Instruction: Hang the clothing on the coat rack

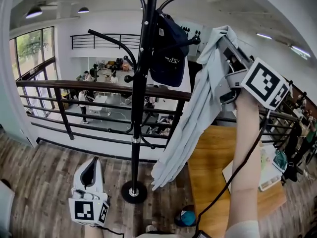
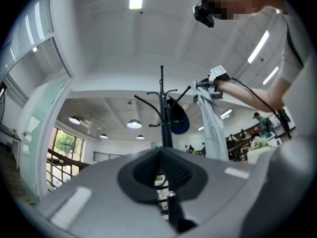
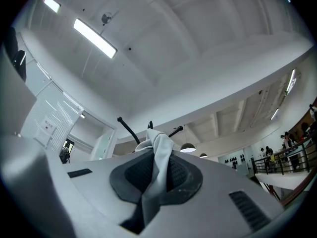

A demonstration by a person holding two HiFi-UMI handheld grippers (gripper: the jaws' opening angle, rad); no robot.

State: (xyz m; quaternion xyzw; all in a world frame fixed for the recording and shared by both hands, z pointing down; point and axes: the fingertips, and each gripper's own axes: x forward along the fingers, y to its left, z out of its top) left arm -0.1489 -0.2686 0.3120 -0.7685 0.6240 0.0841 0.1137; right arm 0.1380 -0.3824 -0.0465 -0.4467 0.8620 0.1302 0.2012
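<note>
A black coat rack [image 1: 138,98] stands on the wooden floor, and a navy cap [image 1: 168,53] hangs from one of its upper hooks. My right gripper [image 1: 224,39], raised high to the right of the rack's top, is shut on a light grey garment [image 1: 195,118] that hangs in long folds towards the floor. In the right gripper view the grey cloth [image 3: 159,157] is pinched between the jaws, with the rack's hook tips [image 3: 125,129] just beyond. My left gripper [image 1: 90,170] is low at the left of the rack's base, pointing up, shut and empty. Its own view shows the rack [image 2: 162,108] and the garment [image 2: 210,125].
A wooden table [image 1: 215,167] with papers [image 1: 270,175] stands right of the rack, under the hanging cloth. A dark railing [image 1: 74,86] runs behind the rack, over a lower hall. A teal object [image 1: 187,217] lies on the floor by the table.
</note>
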